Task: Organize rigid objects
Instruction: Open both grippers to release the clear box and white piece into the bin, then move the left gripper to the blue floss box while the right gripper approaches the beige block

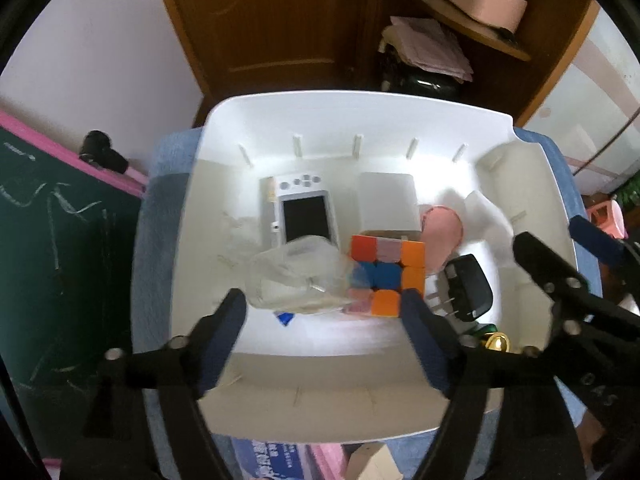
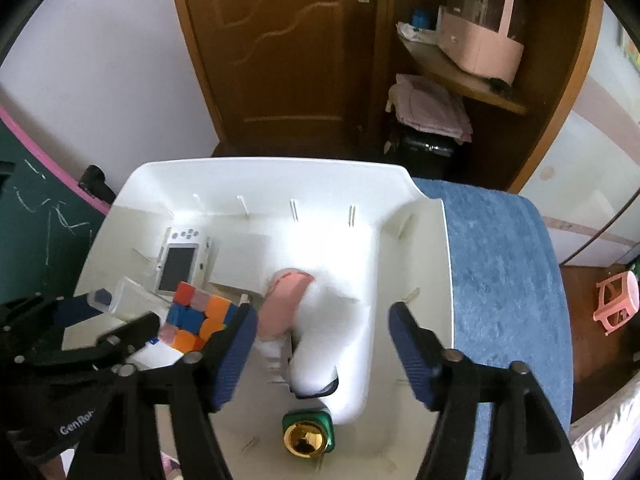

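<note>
A white bin (image 1: 224,128) on a blue towel (image 2: 496,264) is seen holding a scrambled cube (image 1: 386,276) at centre, a white handheld console (image 1: 304,212) at eleven o'clock, a clear plastic case (image 1: 296,276) at nine, and a black charger (image 1: 468,288) at three. The left gripper (image 1: 324,308) and right gripper (image 2: 324,332) are held wide, gripping nothing.

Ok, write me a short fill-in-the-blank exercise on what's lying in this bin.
1. The puzzle cube lies inside a ____ plastic bin.
2. The handheld game console has a ____ screen.
3. The green bottle has a ____ cap.
4. The jaws of the left gripper stand ____.

Missing words: white; dark; gold; open
</note>
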`<state>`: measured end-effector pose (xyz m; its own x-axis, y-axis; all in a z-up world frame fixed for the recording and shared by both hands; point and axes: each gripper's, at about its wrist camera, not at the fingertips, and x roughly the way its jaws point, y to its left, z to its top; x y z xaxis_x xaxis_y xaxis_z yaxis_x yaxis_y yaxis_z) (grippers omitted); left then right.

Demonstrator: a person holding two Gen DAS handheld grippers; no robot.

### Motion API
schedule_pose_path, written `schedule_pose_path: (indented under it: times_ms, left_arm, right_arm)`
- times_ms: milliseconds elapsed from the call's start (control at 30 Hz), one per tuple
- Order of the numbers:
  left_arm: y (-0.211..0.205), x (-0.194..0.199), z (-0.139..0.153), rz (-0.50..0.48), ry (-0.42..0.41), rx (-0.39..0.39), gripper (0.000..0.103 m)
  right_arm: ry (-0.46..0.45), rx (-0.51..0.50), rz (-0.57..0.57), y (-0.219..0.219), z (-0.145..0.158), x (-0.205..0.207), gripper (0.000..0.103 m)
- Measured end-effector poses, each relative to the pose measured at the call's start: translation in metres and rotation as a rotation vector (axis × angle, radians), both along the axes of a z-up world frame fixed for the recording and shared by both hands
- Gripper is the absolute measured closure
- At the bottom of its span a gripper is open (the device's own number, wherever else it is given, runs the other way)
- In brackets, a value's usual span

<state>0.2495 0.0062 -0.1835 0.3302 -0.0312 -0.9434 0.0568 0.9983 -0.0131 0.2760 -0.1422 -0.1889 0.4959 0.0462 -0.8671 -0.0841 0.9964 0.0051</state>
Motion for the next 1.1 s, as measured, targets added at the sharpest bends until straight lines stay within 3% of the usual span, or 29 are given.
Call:
schedule_pose_path:
  times_ms: [700,1100]
  left_arm:
    - [0.020,-0.078,0.075,0.076,-0.138,-0.067,0.018]
    - [0.026,-0.130,0.110,0.124,-0.228,-0.089,0.018]
  right_arm:
    - [-0.165,0.085,0.030,-0.010,0.080,-0.075,0.030]
    - [-0.224,0.115,0.086,-0.017,0.109,-0.126,0.030]
